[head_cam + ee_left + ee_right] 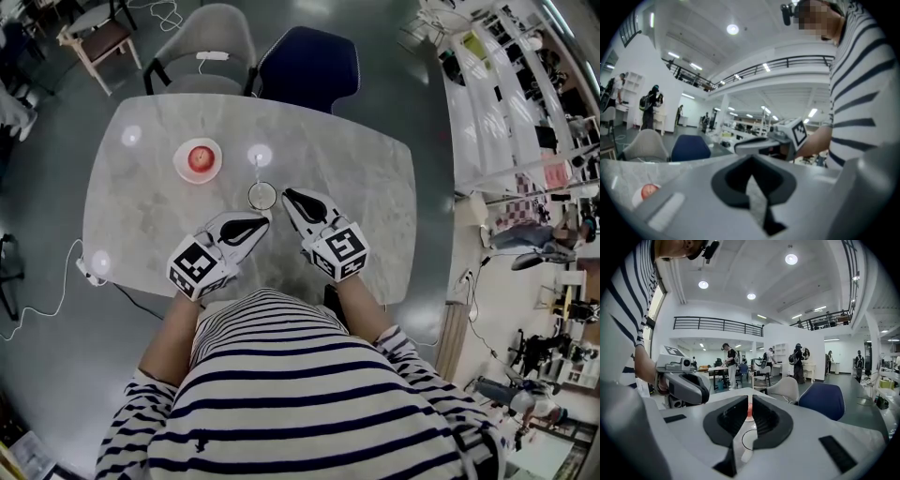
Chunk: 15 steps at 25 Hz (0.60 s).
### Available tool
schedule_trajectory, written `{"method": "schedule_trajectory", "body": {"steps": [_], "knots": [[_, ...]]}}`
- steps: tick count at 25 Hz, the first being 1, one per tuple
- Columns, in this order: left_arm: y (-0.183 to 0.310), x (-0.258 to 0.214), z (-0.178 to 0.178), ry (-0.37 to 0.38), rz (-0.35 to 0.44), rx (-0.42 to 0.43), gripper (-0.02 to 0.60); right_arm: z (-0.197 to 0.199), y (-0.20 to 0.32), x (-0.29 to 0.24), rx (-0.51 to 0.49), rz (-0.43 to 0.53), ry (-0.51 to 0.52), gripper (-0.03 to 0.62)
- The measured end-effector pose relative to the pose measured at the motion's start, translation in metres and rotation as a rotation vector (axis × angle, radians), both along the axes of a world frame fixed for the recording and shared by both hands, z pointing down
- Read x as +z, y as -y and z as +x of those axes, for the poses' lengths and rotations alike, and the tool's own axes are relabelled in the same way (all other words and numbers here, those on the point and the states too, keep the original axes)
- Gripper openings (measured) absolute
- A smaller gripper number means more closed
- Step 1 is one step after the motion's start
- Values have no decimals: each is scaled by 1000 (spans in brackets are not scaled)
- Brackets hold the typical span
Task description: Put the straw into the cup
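A clear cup stands on the marble table, just ahead of both grippers. In the right gripper view its rim shows as a circle below the jaws. My right gripper is shut on a thin white straw, which stands upright between the pads over the cup. The straw's lower end is hidden by the jaws. At the cup's near left side my left gripper is shut with nothing between its pads.
A red apple on a white plate sits on the table to the left, beyond the cup. A grey chair and a blue chair stand at the far edge. A power strip hangs at the left edge.
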<state>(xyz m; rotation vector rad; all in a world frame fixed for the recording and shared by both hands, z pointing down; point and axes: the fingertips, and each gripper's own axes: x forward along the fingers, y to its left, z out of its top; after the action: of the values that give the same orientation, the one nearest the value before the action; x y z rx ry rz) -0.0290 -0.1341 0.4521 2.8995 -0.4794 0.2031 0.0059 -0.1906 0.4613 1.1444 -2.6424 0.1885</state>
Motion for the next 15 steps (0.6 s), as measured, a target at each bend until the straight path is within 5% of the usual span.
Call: {"method": "schedule_trajectory", "body": {"steps": [15], "knots": [[0, 0, 6, -3, 2, 15, 6, 8, -35, -18, -1, 44, 3, 18]]}}
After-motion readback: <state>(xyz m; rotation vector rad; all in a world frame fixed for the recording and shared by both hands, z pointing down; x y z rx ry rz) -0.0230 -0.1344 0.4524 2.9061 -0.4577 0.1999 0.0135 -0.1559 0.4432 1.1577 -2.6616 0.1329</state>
